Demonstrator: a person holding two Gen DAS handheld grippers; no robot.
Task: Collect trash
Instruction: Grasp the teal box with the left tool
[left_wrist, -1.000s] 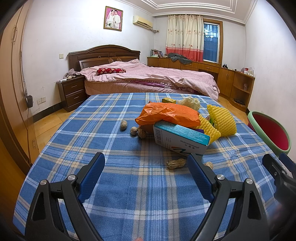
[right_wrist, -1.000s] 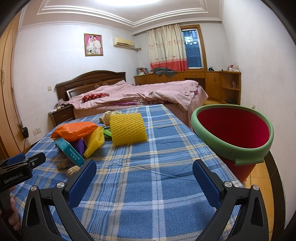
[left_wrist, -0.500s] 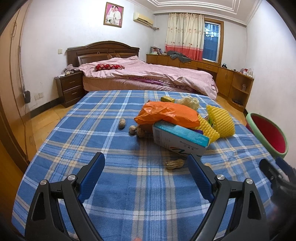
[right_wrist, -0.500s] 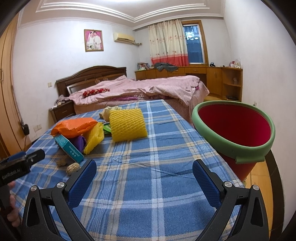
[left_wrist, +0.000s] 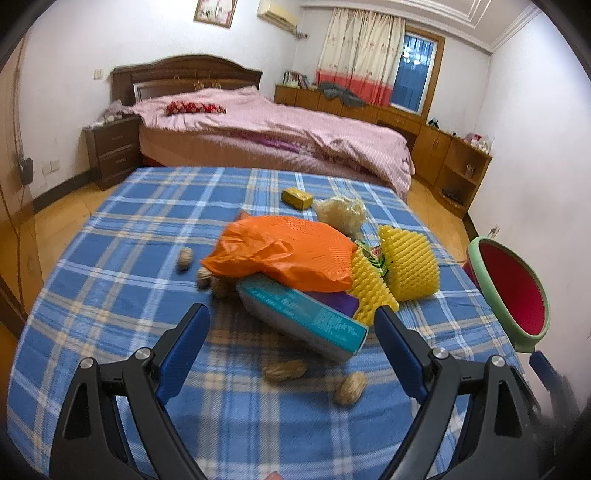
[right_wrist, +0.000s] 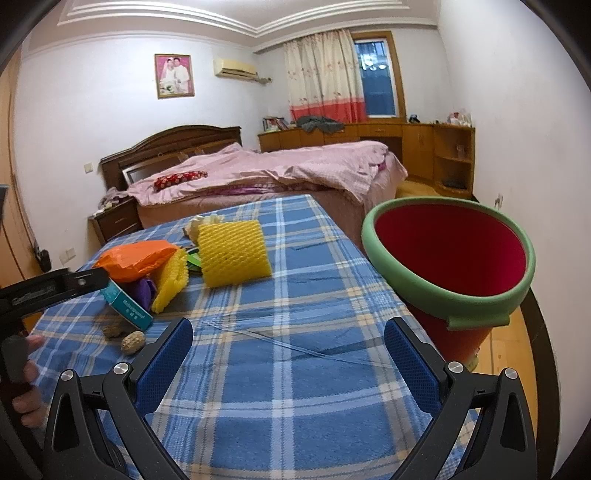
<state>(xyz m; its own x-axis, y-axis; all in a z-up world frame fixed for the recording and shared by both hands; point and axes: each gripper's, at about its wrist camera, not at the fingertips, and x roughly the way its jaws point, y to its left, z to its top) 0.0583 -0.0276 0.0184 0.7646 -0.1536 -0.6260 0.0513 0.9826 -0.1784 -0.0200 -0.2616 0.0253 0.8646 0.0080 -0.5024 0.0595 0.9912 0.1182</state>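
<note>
Where peanuts (left_wrist: 284, 370) lie, teal box (left_wrist: 306, 319) beside.

A: What's under the orange bag (left_wrist: 284, 254)?
B: Hidden; the teal box (left_wrist: 306, 317) beneath it is blurred, print unreadable.
A: The bin (left_wrist: 511, 291)?
B: Base hidden below the worktop (left_wrist: 110, 295) edge.

Printed text on the trash

The flat teal-and-white cardboard box (right_wrist: 127, 308) carries white lettering along its side, too blurred to read; the small green wrapper (left_wrist: 373, 257) shows print, also unreadable.
</note>
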